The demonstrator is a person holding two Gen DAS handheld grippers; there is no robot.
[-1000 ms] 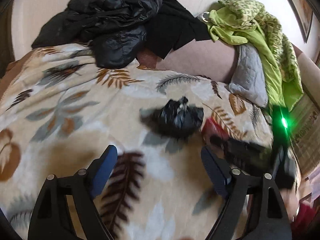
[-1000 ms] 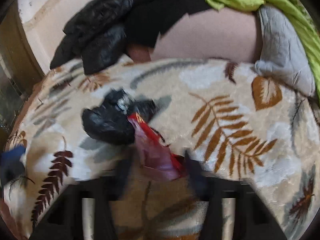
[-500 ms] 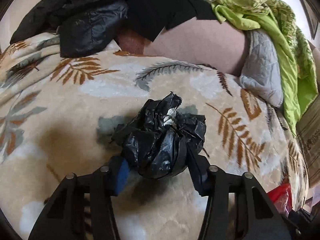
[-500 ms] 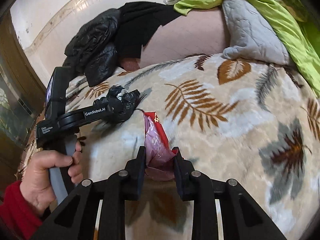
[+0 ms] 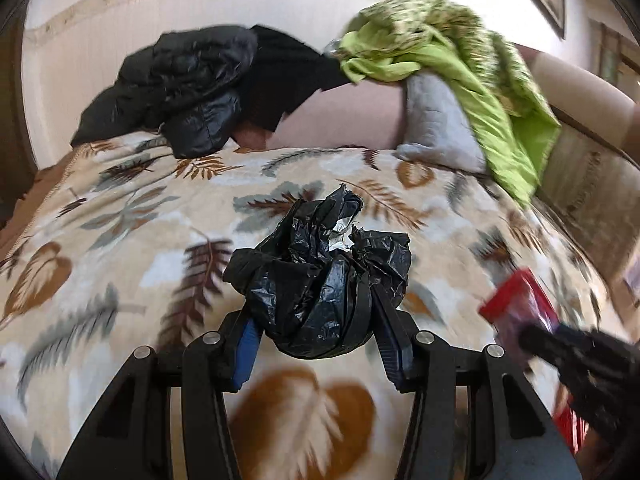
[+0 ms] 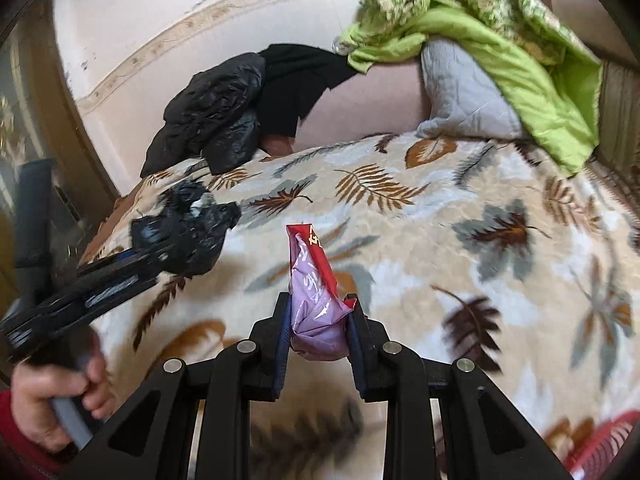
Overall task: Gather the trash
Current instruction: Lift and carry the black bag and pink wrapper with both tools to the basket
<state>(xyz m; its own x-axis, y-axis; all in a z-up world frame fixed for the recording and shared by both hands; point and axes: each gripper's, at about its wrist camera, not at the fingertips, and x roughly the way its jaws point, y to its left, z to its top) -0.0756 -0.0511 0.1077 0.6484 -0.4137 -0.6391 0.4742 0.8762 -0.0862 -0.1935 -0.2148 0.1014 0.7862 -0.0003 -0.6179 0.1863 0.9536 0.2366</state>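
Partly blurred, the red wrapper hides the right gripper's fingers.

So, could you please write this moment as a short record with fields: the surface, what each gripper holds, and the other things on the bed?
surface: leaf-print blanket over a bed
left gripper: shut on crumpled black plastic bag
right gripper: shut on red and purple snack wrapper
trash lying on blanket: none visible
far end of bed: black jacket, grey pillow, green cloth
person: hand with red sleeve on left gripper handle
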